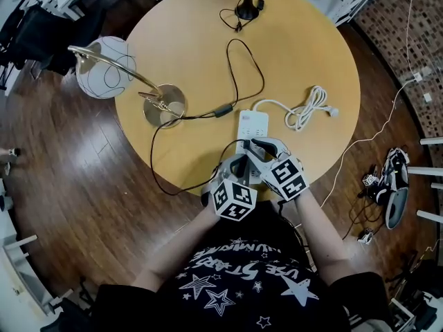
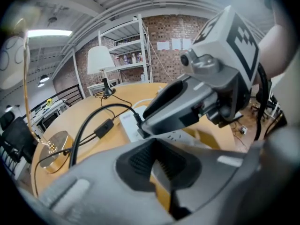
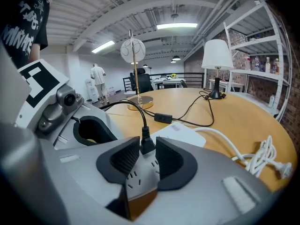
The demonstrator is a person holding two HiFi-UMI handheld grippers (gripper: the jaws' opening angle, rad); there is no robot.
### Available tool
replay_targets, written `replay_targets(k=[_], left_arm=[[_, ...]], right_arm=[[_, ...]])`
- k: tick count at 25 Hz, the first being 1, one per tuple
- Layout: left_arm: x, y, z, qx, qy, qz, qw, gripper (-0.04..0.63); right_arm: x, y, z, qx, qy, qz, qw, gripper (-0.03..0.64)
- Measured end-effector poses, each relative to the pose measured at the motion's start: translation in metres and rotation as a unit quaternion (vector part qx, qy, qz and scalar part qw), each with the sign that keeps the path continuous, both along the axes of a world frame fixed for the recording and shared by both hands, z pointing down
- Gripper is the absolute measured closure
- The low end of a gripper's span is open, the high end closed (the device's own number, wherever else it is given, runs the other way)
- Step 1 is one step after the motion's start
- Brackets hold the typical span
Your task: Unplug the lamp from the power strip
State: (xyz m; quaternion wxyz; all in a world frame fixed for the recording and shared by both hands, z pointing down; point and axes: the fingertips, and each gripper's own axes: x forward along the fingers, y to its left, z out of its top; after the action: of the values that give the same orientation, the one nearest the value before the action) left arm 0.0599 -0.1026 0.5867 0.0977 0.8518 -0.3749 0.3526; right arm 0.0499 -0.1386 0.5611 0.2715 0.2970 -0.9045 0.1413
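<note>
The white power strip [image 1: 252, 124] lies with its near end close to the near edge of the round table [image 1: 318, 40], with open wood on its left up to the lamp [image 1: 165, 106] at the left rim and a coiled white cable [image 1: 306, 109] just on its right. The right gripper [image 3: 146, 157] has its jaws apart on both sides of the black plug [image 3: 146, 146], which sits in the strip, and the left gripper [image 2: 152, 165] has its jaws together on nothing. The reddish label [image 3: 181, 128] at the strip's far end and the print on the person's shirt [image 1: 235, 282] are too small to read
</note>
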Motion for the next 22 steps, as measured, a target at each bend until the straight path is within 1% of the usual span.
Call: replay_targets(k=[2,4,7,10,14,16,18,22], left_arm=[[0.001,0.001,0.000,0.009,-0.009,0.010,0.9999,0.595],[0.002,0.002,0.000,0.015,-0.008,0.012,0.9998,0.594],[0.000,0.001,0.000,0.002,0.010,0.000,0.9999,0.594],[-0.001,0.001,0.000,-0.008,0.018,-0.003,0.9998,0.594],[-0.002,0.000,0.000,-0.019,0.033,-0.009,0.9992,0.593],[-0.002,0.001,-0.002,-0.017,0.032,-0.006,0.9993,0.593],[-0.002,0.001,-0.002,-0.015,0.031,-0.005,0.9994,0.594],[-0.003,0.000,-0.002,-0.024,0.047,-0.018,0.9985,0.594]], right_arm=[[-0.001,-0.001,0.005,-0.002,0.005,-0.008,1.000,0.505],[-0.001,-0.003,0.013,-0.002,0.010,-0.017,1.000,0.502],[-0.007,-0.005,0.012,-0.002,0.005,-0.030,1.000,0.502],[-0.013,-0.006,0.008,0.002,0.004,-0.049,0.999,0.502],[-0.022,-0.004,0.007,0.017,0.010,-0.098,0.995,0.523],[-0.023,-0.004,0.007,0.011,0.008,-0.116,0.993,0.524],[-0.024,-0.003,0.006,0.006,0.000,-0.115,0.993,0.525],[-0.022,-0.004,0.004,0.029,-0.003,-0.088,0.996,0.532]])
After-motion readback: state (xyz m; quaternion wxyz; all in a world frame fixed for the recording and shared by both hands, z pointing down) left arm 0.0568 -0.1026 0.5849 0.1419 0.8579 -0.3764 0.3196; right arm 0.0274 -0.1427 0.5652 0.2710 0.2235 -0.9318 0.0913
